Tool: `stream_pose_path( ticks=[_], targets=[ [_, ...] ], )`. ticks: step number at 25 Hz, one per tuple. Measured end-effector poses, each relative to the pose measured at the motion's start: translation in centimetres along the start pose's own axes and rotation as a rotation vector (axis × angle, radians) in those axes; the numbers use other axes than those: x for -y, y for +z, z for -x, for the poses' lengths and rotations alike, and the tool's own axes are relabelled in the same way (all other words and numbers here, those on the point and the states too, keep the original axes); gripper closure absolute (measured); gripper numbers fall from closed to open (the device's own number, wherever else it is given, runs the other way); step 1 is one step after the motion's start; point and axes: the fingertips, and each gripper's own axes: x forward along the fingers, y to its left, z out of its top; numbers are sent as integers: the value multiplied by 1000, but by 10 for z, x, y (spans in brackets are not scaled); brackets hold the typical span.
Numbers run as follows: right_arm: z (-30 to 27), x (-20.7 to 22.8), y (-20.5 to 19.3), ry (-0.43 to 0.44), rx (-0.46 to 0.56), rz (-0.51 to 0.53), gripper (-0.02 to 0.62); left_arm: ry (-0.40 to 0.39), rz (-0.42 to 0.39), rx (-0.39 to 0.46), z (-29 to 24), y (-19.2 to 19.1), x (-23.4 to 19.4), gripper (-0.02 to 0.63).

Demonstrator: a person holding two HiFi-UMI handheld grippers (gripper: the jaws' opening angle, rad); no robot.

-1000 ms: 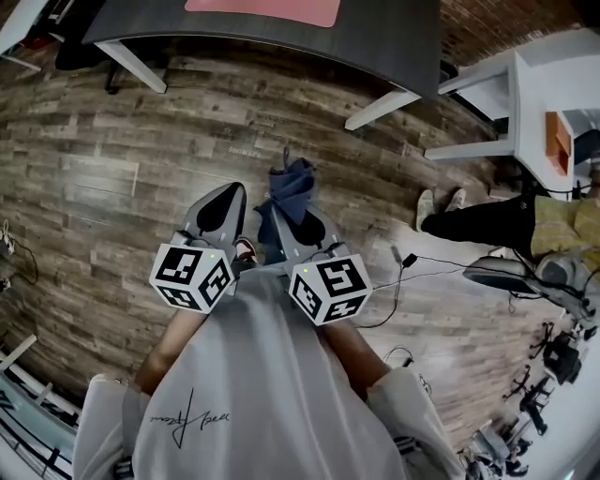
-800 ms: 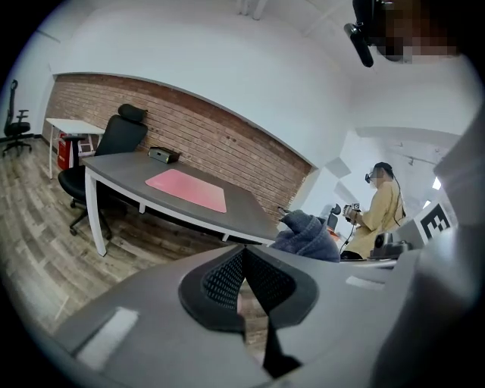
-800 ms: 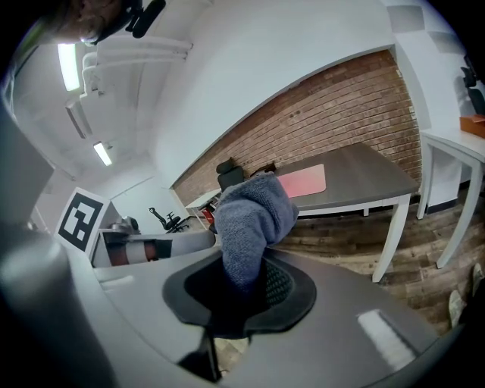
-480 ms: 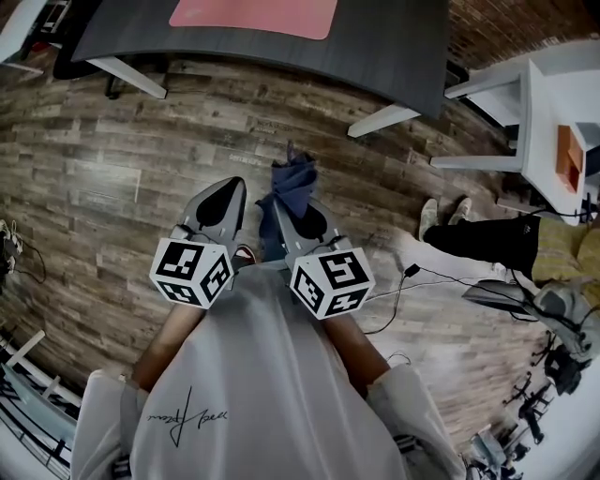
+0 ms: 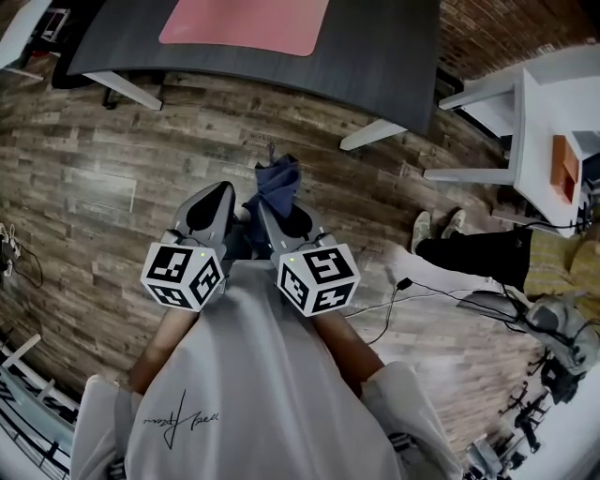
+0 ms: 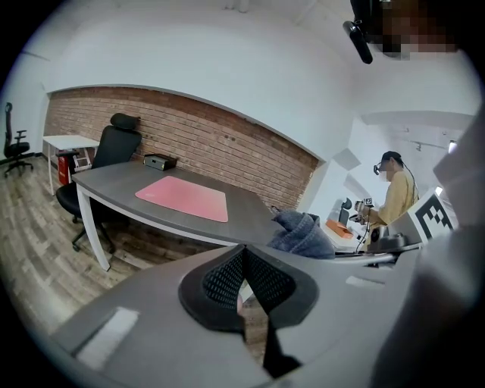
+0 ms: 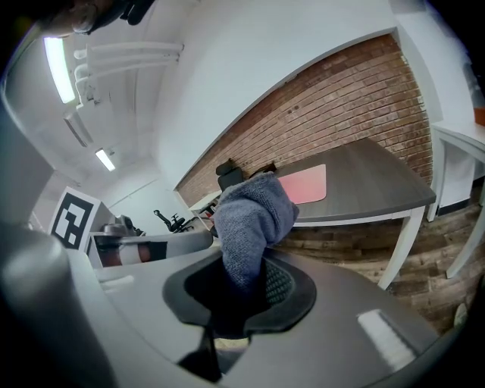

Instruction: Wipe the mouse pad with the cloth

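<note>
Lower left of centre in the head view, the left gripper [image 5: 217, 197] is held close to the person's body. Its own view shows the jaws pressed together with nothing between them.

The pink pad [image 5: 246, 22] lies flat on the dark desk [image 5: 375, 56] at the top edge of the frame, its long axis running left to right. It is well apart from both grippers, with bare wood floor between.

Just right of the left gripper, the right gripper [image 5: 279, 211] is clamped on a bunched blue cloth [image 5: 278, 178], which sticks out past the jaw tips toward the desk.

The pad lies straight ahead of the cloth and a little to the left. Both grippers are about equally far from it, so the right one likely needs a long forward reach before any wiping starts.
</note>
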Motion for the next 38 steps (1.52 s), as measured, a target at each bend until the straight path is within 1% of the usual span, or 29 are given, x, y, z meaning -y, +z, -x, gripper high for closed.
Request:
stream_pose_path(
  ticks=[4, 9, 17, 22, 32, 38],
  targets=[
    [-3, 5, 6, 1, -10, 17, 529, 0, 4, 14, -8, 7, 1, 594],
    [-12, 18, 20, -11, 7, 33, 529, -5, 9, 35, -20, 14, -6, 594],
    [-39, 34, 59, -29, 27, 60, 529, 4, 13, 103, -44, 53, -29, 594],
    [-60, 43, 78, -37, 28, 62, 529, -15, 10, 98, -66, 70, -41, 594],
    [-113, 52, 108, -55, 20, 24, 528, -28, 13, 70, -101, 104, -86, 594],
    [-147, 50, 128, -51, 7, 14, 528, -27, 15, 46, -118, 124, -116, 594]
  ],
)
